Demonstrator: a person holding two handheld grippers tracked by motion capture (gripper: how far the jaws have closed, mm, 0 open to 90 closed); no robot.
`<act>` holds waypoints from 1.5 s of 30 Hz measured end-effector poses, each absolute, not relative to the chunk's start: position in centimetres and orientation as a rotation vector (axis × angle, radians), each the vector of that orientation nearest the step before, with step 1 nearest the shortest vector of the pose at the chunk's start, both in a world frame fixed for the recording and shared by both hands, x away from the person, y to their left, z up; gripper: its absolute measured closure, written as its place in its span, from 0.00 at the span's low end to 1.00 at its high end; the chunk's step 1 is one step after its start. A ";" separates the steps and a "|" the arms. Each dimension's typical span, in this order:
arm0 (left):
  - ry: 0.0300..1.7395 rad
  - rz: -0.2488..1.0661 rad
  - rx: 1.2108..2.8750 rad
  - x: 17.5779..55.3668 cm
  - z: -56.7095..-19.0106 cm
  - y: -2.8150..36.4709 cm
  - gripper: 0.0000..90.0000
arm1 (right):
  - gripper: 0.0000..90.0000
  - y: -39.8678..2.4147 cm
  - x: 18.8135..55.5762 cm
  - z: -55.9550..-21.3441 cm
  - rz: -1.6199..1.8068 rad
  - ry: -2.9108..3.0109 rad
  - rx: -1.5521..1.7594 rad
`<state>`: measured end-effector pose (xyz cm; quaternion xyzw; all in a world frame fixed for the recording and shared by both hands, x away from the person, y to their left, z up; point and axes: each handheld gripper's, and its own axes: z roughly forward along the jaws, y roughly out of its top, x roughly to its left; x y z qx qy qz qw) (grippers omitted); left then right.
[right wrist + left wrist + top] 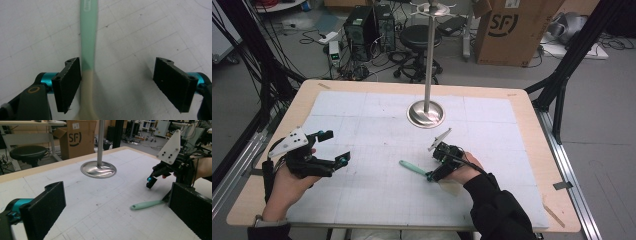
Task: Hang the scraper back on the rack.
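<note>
A steel stand [426, 113] rises at the white mat's [362, 115] far centre; bare mat lies open all around it; a green-handled spatula [413, 168] lies, seemingly flat, between the two hands.

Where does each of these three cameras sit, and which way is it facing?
High view: above the person's side, facing forward and down on the table; forearms and both grippers show.
Left gripper view: rides the left gripper, facing across the table at the metal stand; open jaws show.
Right gripper view: rides the right gripper, facing down; open jaws show.
All share the green-handled spatula.
</note>
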<state>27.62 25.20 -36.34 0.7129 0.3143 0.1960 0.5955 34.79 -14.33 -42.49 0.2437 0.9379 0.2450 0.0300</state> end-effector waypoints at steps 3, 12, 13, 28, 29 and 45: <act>0.727 0.457 1.658 27.5 -36.3 25.0 0.02 | 0.33 -13.9 34.3 -42.2 0.704 2.903 0.715; 0.725 0.458 1.666 27.6 -36.3 24.9 0.02 | 0.47 -13.3 33.7 -41.9 0.620 2.920 0.676; 0.726 0.456 1.665 27.6 -36.3 24.9 0.02 | 0.52 -13.1 33.5 -41.8 0.602 2.926 0.671; 0.727 0.459 1.659 27.6 -36.2 25.1 0.02 | 0.83 -12.4 32.6 -41.1 0.422 2.977 0.686; 0.730 0.458 1.657 27.6 -36.2 25.1 0.02 | 0.88 -12.4 32.6 -41.1 0.423 2.987 0.671; 0.724 0.441 1.667 28.3 -36.4 24.6 0.02 | 0.90 -15.2 33.4 -39.6 0.738 2.948 0.727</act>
